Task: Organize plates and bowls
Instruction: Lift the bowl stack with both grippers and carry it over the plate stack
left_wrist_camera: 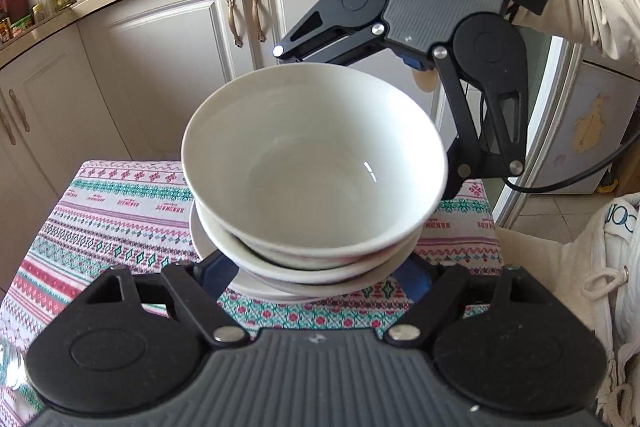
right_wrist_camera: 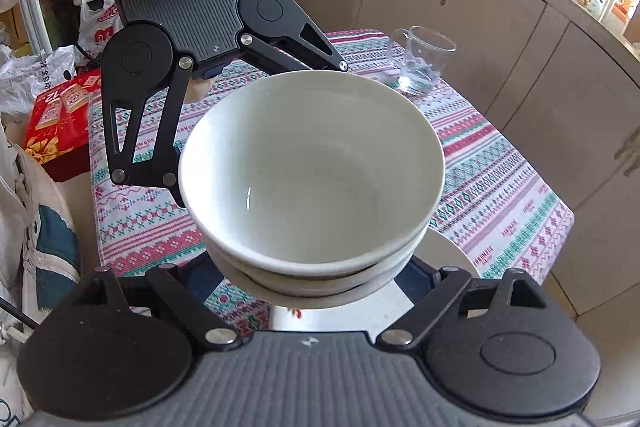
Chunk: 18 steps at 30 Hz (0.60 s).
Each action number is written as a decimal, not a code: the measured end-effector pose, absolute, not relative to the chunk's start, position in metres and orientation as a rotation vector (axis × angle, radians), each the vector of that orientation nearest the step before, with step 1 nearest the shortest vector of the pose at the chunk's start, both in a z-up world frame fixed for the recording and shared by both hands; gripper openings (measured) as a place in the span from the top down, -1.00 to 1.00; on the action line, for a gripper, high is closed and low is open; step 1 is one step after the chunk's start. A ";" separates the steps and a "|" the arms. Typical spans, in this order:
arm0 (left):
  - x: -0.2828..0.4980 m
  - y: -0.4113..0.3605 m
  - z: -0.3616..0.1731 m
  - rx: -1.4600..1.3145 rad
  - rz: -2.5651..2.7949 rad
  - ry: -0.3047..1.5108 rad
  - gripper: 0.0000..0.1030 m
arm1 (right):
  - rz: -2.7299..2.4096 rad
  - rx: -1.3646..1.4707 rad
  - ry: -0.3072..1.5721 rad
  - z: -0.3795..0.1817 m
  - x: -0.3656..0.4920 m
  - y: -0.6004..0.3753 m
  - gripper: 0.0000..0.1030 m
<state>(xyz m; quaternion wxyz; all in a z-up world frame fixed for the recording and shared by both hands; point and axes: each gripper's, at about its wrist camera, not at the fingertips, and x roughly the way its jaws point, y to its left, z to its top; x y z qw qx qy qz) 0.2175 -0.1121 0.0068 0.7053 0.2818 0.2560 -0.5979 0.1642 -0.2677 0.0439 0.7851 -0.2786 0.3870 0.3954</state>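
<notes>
A stack of white bowls (left_wrist_camera: pixel 316 163) sits on white plates (left_wrist_camera: pixel 280 285) over the patterned tablecloth; it also shows in the right wrist view (right_wrist_camera: pixel 312 167). My left gripper (left_wrist_camera: pixel 316 279) stands open, its fingers spread on either side of the stack's base from the near side. My right gripper (right_wrist_camera: pixel 316 287) stands open the same way from the opposite side. Each gripper shows in the other's view, behind the stack. Fingertips are hidden under the bowls, so contact with the stack is unclear.
A clear glass mug (right_wrist_camera: pixel 422 61) stands on the table's far side in the right wrist view. The tablecloth (left_wrist_camera: pixel 120 219) covers a small table between kitchen cabinets (left_wrist_camera: pixel 168 75). A red box (right_wrist_camera: pixel 56 123) and bags lie on the floor.
</notes>
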 end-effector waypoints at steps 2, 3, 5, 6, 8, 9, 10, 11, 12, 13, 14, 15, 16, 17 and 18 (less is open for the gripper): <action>0.224 -0.124 0.004 0.634 -1.344 0.565 -0.61 | 0.836 -0.592 0.842 0.042 0.167 -0.280 -0.80; 0.227 -0.130 0.002 0.638 -1.351 0.564 -0.61 | 0.828 -0.585 0.846 0.040 0.169 -0.285 -0.80; 0.233 -0.140 -0.002 0.644 -1.358 0.569 -0.61 | 0.813 -0.575 0.849 0.037 0.173 -0.295 -0.81; 0.237 -0.145 -0.005 0.649 -1.362 0.571 -0.61 | 0.806 -0.569 0.852 0.035 0.175 -0.300 -0.81; 0.242 -0.153 -0.009 0.654 -1.368 0.578 -0.61 | 0.794 -0.561 0.856 0.030 0.179 -0.309 -0.81; 0.244 -0.155 -0.011 0.654 -1.370 0.582 -0.61 | 0.790 -0.554 0.858 0.027 0.181 -0.312 -0.81; 0.246 -0.158 -0.013 0.656 -1.373 0.585 -0.61 | 0.788 -0.547 0.861 0.025 0.183 -0.315 -0.81; 0.248 -0.160 -0.015 0.658 -1.375 0.586 -0.61 | 0.786 -0.539 0.864 0.022 0.184 -0.318 -0.81; 0.250 -0.162 -0.017 0.657 -1.376 0.591 -0.61 | 0.785 -0.534 0.866 0.019 0.185 -0.320 -0.81; 0.252 -0.164 -0.018 0.655 -1.377 0.597 -0.61 | 0.785 -0.527 0.868 0.017 0.187 -0.322 -0.81; 0.253 -0.166 -0.020 0.653 -1.377 0.602 -0.61 | 0.785 -0.519 0.874 0.014 0.190 -0.324 -0.81; 0.255 -0.168 -0.022 0.653 -1.377 0.606 -0.61 | 0.786 -0.514 0.878 0.012 0.191 -0.325 -0.81; 0.255 -0.166 -0.023 0.655 -1.377 0.607 -0.61 | 0.786 -0.512 0.881 0.011 0.192 -0.327 -0.81; 0.256 -0.167 -0.024 0.655 -1.376 0.608 -0.61 | 0.785 -0.512 0.883 0.009 0.192 -0.328 -0.81; 0.256 -0.167 -0.025 0.654 -1.376 0.611 -0.61 | 0.786 -0.510 0.885 0.007 0.194 -0.328 -0.81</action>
